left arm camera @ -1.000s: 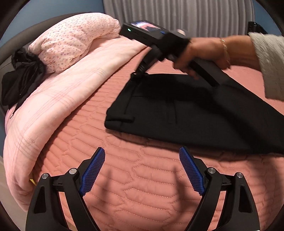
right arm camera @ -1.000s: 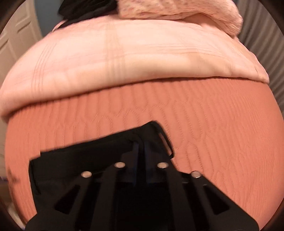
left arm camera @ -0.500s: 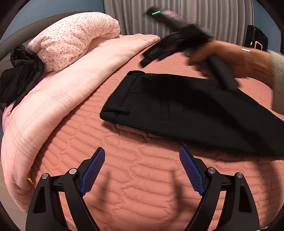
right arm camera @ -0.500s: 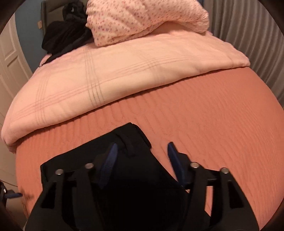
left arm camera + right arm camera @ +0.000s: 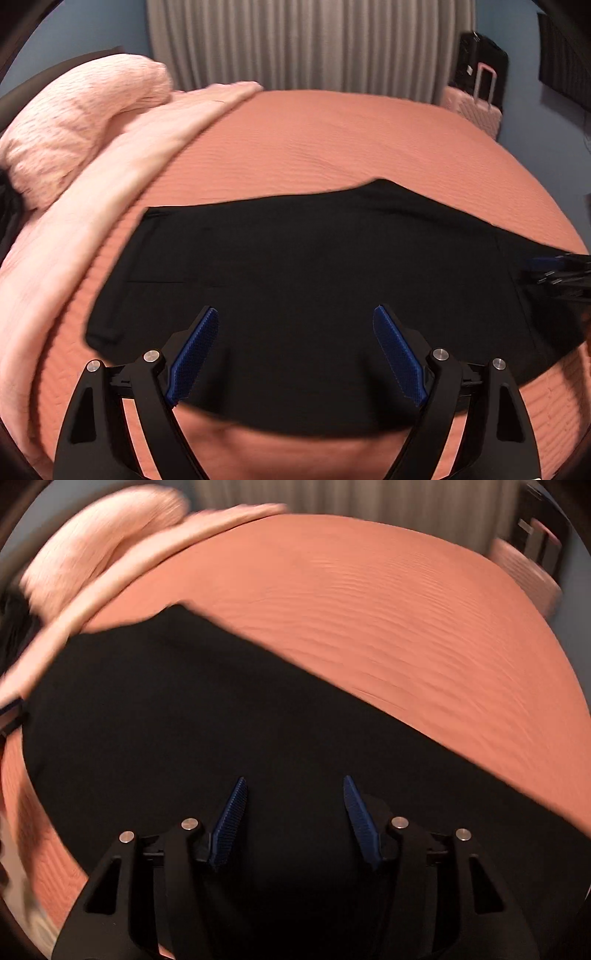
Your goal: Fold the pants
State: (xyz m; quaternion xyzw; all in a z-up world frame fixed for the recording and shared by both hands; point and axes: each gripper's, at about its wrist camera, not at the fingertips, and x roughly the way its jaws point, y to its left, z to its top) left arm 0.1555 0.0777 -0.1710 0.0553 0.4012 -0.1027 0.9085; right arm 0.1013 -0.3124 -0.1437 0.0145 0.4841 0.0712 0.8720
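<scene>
The black pants lie flat on the salmon quilted bedspread, waistband toward the left. My left gripper is open and empty, its blue pads over the near edge of the pants. My right gripper is open and empty above the pants, farther along the legs. The right gripper's tip shows at the right edge of the left wrist view, over the pants. Both views are motion-blurred.
A folded pale pink blanket and a pink pillow lie along the left of the bed. A dark garment sits at the far left edge. A pink suitcase and grey curtains stand beyond the bed.
My right gripper let go of the waistband corner, opened, and swung to the right along the pants. My left gripper moved forward over the pants' near edge.
</scene>
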